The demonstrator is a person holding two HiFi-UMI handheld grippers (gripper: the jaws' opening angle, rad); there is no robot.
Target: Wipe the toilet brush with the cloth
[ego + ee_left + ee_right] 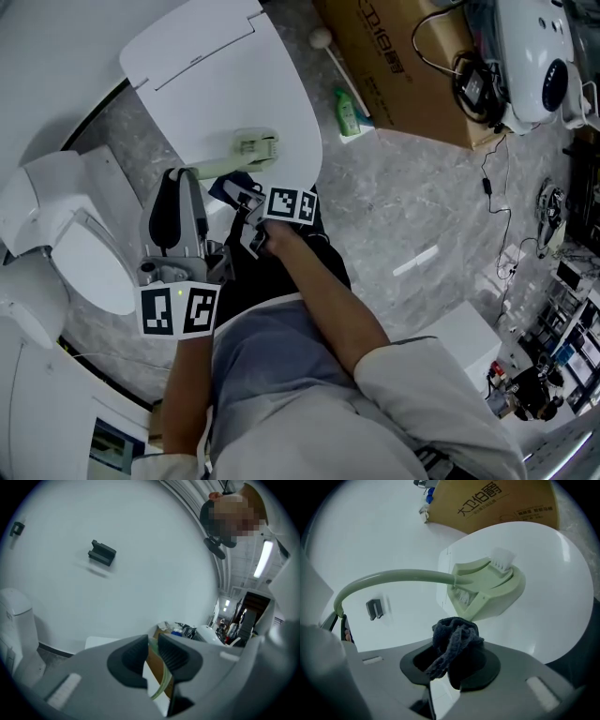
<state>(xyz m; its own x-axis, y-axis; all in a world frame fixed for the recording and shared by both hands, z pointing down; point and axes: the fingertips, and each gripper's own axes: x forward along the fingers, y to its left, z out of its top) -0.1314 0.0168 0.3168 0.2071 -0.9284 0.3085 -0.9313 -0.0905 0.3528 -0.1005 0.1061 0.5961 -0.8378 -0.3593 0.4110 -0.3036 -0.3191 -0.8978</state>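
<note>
The pale green toilet brush (255,145) lies with its head (487,585) over a white lid-shaped panel (225,84), white bristles (502,557) pointing away. Its curved handle (393,577) arcs back to the left. My left gripper (186,180) is shut on the end of that handle, a thin green strip (161,686) between its jaws (152,656). My right gripper (452,660) is shut on a bunched dark blue cloth (454,637), held just short of the brush head without touching it. In the head view the right gripper (236,193) sits beside the left one.
A white toilet (84,253) stands at the left, against a white wall (140,536). A cardboard box (394,56), a green bottle (349,112) and a white machine (534,56) with cables lie on the grey marble floor (412,206) beyond the panel.
</note>
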